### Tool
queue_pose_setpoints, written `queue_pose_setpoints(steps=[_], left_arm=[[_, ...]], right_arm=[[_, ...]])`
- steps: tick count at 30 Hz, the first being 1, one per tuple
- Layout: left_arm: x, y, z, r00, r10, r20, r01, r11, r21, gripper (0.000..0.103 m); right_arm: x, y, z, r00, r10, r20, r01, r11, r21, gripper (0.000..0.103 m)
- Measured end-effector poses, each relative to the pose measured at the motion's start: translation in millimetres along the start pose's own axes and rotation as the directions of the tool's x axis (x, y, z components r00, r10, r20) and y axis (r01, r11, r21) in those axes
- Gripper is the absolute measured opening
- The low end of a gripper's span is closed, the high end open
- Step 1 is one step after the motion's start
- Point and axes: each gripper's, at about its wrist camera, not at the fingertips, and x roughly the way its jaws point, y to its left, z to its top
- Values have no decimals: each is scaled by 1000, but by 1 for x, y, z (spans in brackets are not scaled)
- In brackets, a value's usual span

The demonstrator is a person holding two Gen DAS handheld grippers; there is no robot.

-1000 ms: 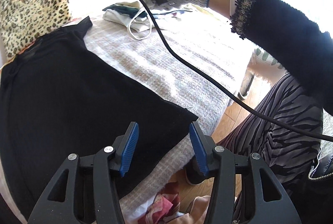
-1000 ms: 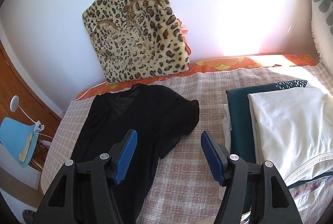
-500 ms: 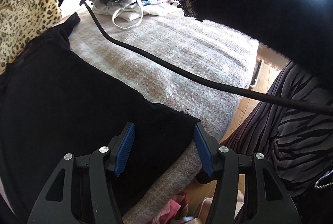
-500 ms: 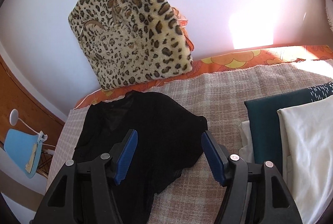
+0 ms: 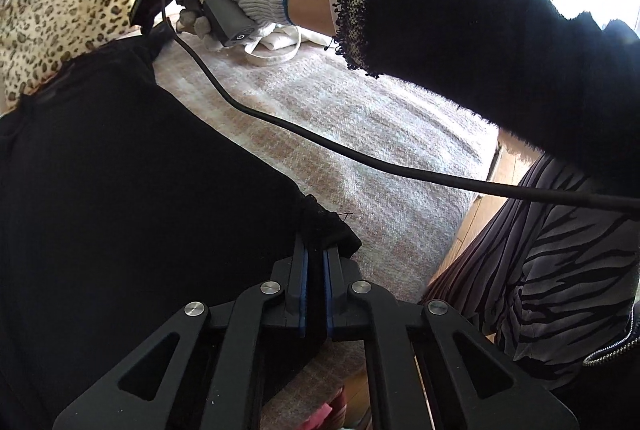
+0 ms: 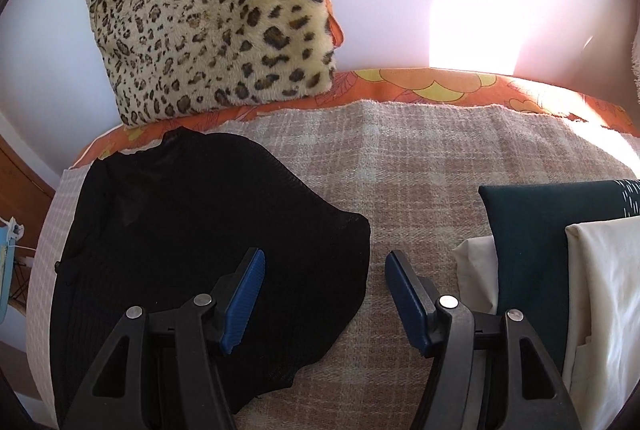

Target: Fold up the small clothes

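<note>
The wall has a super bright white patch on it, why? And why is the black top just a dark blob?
Right wrist view: sunlight hits the wall and burns out to pure white there, glare spilling onto the orange sheet. Left wrist view: the window side at top right is washed out too, so the black top turns nearly featureless; the fisheye lens bends the edges.

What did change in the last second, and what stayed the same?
The left gripper closed on the hem corner of the black top. The right gripper moved forward toward the sleeve, jaws open as before. The folded clothes pile and leopard cushion stayed put.
</note>
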Motion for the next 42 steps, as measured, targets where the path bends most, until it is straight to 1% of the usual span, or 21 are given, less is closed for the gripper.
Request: queue_pose_setpoints(steps=[1, 2, 3, 4, 5, 6, 8, 12, 16, 21, 23, 25, 28, 31, 35, 42], left_arm=[[0, 1, 0, 1000, -4, 5, 4, 1000, -8, 4], [-1, 2, -1, 1000, -9, 10, 9, 1000, -18, 4], [-2, 4, -1, 1000, -16, 15, 17, 999, -31, 3], [-3, 6, -2, 1000, -23, 20, 23, 999, -47, 3], [-5, 8, -2, 999, -28, 25, 30, 998, -63, 3], [-7, 10, -3, 999, -33, 33, 35, 996, -79, 3], [-14, 15, -4, 998, -40, 56, 46, 993, -106, 3], [-25, 22, -6, 995, -32, 94, 46, 988, -146, 3], [-27, 28, -13, 995, -31, 99, 48, 983, -176, 3], [-32, 35, -18, 994, -27, 109, 50, 975, -214, 3], [-33, 36, -17, 992, -35, 118, 62, 971, -232, 3], [-37, 36, -20, 990, -36, 133, 68, 968, -241, 3], [-45, 38, -24, 987, -30, 161, 71, 964, -256, 3], [-52, 48, -29, 982, -29, 188, 86, 950, -302, 2], [-61, 55, -44, 977, -22, 210, 95, 934, -344, 2], [-77, 68, -68, 972, -2, 233, 100, 906, -411, 2]], right_arm=[[3, 2, -1, 1000, -14, -4, 14, 1000, -10, 50], [4, 5, -3, 999, -37, 6, 37, 999, -24, 42], [4, 8, -3, 999, -53, 14, 53, 998, -37, 29], [4, 9, -3, 998, -53, 17, 53, 998, -45, 22], [4, 9, -2, 999, -38, 22, 39, 998, -42, 5], [2, 7, -1, 999, -17, 26, 18, 999, -29, 1], [-2, 5, 1, 999, -2, 45, 2, 1000, -5, 0], [-17, 8, 9, 996, 12, 93, -11, 1000, -9, 0], [-27, 14, 17, 992, 32, 124, -33, 999, 5, 0], [-33, 20, 22, 989, 58, 138, -60, 998, 5, 0], [-33, 21, 23, 988, 66, 139, -68, 998, 10, 0], [-31, 20, 24, 987, 86, 135, -92, 995, 34, 0], [-31, 22, 25, 986, 85, 140, -91, 995, 37, 0], [-34, 28, 27, 985, 93, 146, -100, 994, 39, 0], [-41, 49, 33, 981, 110, 161, -114, 993, 16, 0], [-49, 111, 49, 985, 85, 148, -71, 993, -99, 0]])
